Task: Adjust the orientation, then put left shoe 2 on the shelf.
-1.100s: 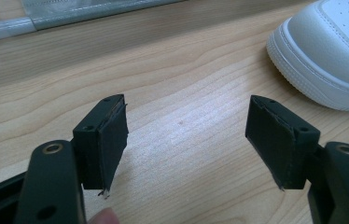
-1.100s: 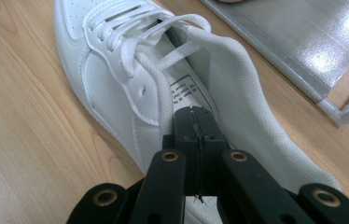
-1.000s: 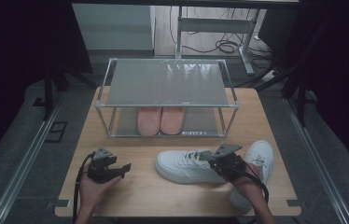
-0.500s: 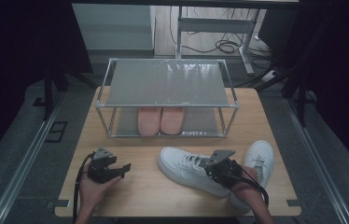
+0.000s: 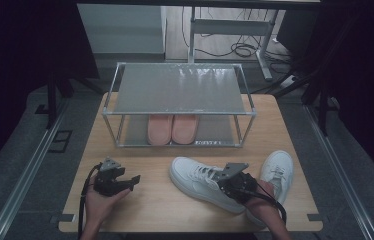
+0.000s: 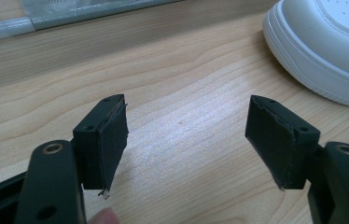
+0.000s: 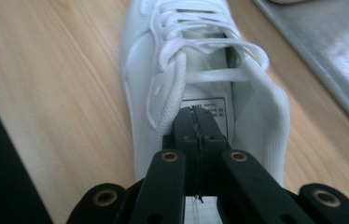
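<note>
two white sneakers are lying on the table (image 5: 145, 210); the right gripper (image 7: 199, 122) is pinching the nearer sneaker (image 5: 202, 182) by its tongue, jaws pressed together. light but floppy there, it is likely steadier gripped at the heel collar. left gripper (image 6: 187, 140) is resting spread.

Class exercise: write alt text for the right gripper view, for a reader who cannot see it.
The right claw, jaws shut, reaches into the opening of a white sneaker lying on a wooden table; whether it pinches the heel cannot be told. A metal rack edge crosses the upper right.
</note>
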Tool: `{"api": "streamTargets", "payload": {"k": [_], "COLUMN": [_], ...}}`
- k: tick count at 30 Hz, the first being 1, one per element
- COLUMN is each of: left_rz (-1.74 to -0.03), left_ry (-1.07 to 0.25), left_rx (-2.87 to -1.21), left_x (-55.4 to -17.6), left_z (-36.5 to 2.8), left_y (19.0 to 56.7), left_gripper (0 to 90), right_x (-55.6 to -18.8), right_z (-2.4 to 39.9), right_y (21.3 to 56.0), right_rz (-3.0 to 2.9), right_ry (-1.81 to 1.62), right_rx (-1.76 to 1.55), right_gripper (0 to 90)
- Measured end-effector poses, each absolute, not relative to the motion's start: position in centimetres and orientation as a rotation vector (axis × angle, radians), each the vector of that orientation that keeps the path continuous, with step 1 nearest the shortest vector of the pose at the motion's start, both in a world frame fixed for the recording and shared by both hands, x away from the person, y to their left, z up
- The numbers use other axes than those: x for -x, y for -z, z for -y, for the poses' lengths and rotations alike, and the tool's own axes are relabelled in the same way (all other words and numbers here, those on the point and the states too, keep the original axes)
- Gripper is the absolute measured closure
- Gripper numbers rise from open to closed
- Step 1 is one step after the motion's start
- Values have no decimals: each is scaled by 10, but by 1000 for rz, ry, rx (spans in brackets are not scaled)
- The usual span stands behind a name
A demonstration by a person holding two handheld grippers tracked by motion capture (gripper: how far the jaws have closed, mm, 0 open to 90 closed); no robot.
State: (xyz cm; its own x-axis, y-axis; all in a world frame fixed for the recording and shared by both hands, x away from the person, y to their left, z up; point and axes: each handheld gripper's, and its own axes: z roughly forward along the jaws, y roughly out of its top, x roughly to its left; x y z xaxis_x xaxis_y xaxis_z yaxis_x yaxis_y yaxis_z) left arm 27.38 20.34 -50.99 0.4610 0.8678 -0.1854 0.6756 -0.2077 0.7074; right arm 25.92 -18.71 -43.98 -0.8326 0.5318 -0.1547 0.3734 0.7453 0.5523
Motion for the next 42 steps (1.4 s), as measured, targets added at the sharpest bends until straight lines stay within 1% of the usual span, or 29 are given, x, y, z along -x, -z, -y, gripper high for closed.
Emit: {"api": "streamTargets", "payload": {"k": [9,13,20,28,35,36,38,41,42], "left_rz": [-1287,-1289,-1290,-1289,-1290,-1287,-1285,-1280,-1280], "left_ry": [-327,-326,-326,-332,-332,-334,-331,-331,-330], "left_rx": [-1959,-1958,-1952,-1946,-1945,-1948,-1948,-1954,-1955], "left_x": [-274,-274,-273,-273,-273,-273,-274,-274,-274], "left_z": [-205,-205,-206,-207,-207,-207,-206,-205,-205], "left_y": [509,510,509,507,506,506,506,507,507], "left_gripper": [301,301,301,301,302,302,301,301,301], "right_x": [-249,-249,-248,-245,-247,-247,-247,-247,-247], "right_z": [165,165,180,213,236,238,239,239,239], "right_y": [444,444,436,419,418,419,420,420,420], "right_rz": [-2707,-2710,-2664,-2558,-2515,-2514,-2517,-2515,-2513], "right_ry": [-759,-772,-869,-1014,-1053,-1054,-1055,-1056,-1056], "right_rx": [-600,-600,-646,-741,-826,-834,-832,-832,-833], "right_gripper": [900,900,900,900,900,896,854,837,807]}}
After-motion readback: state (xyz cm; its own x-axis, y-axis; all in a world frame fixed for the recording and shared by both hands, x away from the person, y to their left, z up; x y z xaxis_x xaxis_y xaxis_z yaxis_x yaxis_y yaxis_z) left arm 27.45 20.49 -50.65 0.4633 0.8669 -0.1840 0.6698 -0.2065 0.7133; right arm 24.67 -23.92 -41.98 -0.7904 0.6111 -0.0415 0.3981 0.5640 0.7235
